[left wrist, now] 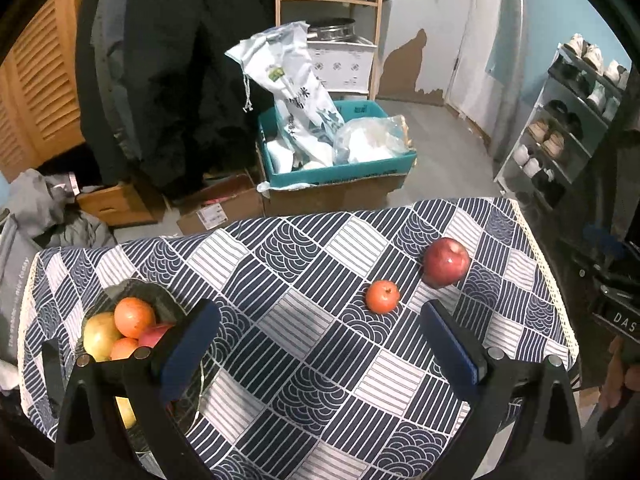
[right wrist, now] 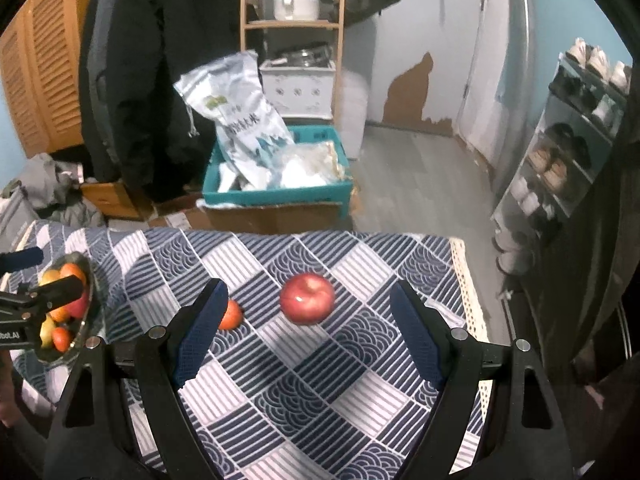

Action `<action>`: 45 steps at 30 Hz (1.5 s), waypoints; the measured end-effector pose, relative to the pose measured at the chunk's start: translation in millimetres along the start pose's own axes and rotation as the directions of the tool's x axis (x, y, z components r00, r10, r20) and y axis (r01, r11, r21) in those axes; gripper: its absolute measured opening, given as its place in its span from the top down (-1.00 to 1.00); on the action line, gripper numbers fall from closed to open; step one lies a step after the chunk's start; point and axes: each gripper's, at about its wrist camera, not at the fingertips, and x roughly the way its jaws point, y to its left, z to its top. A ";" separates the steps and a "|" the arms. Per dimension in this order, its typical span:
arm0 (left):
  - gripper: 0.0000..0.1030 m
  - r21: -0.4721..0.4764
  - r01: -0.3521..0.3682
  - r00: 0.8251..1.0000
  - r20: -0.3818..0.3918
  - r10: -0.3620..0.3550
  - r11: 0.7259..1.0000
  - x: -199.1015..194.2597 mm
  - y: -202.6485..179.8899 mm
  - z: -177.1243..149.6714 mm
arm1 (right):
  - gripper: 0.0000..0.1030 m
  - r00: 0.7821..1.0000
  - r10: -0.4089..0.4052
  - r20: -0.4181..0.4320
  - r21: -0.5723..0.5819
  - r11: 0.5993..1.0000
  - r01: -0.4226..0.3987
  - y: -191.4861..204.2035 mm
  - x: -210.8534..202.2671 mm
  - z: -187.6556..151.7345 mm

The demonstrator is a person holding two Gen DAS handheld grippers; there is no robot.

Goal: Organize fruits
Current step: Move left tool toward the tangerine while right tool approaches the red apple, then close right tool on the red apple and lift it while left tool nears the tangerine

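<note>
Blue pads of my right hand-held gripper stood wide apart with nothing between them, hovering over the patterned worktop. My left hand-held gripper was likewise spread and empty. Taking the red apple as my landmark, it sat just ahead of the right gripper, roughly centred between the fingers but not yet inside them. To do this step well, I judged I should come down until both pads bracketed the apple's widest part, then close gently; it was round and glossy and looked likely to roll if nudged on one side. Just left of the apple, and apart from it, lay the small orange fruit, partly hidden behind my right gripper's left finger in the right wrist view; that finger could bump it. Far to the apple's left sat the dark bowl, already holding several fruits. Beyond the apple, past the worktop's edge, stood a teal crate of bags, well out of the way.
</note>
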 end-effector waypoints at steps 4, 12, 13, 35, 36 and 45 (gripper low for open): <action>-0.97 0.002 0.000 1.000 -0.017 0.000 1.000 12.2 -2.8 0.9 | -0.59 0.999 0.015 -0.038 0.026 1.000 -0.014 -6.1 15.4 -2.2; -0.97 0.013 -0.002 0.998 -0.058 0.002 1.000 44.9 -10.4 4.9 | -0.59 0.995 0.021 -0.099 0.040 0.999 -0.017 -10.0 49.6 -1.8; -0.97 0.016 0.000 0.998 -0.066 0.001 1.000 51.1 -11.6 5.8 | -0.59 0.993 0.027 -0.111 0.042 0.999 -0.022 -10.4 58.0 -2.2; -0.97 -0.014 0.004 0.981 -0.195 -0.006 1.000 150.3 -9.3 13.4 | -0.59 0.940 0.084 -0.330 0.111 0.993 -0.050 -9.6 188.9 -22.5; -0.97 -0.010 0.002 0.980 -0.198 -0.004 1.000 153.2 -9.2 13.3 | -0.59 0.937 0.080 -0.339 0.105 0.993 -0.046 -8.2 193.8 -24.2; -0.97 -0.032 0.038 0.975 -0.219 -0.044 0.999 168.6 -8.1 13.4 | -0.59 0.926 0.105 -0.363 0.133 0.989 -0.060 -10.4 215.7 -26.9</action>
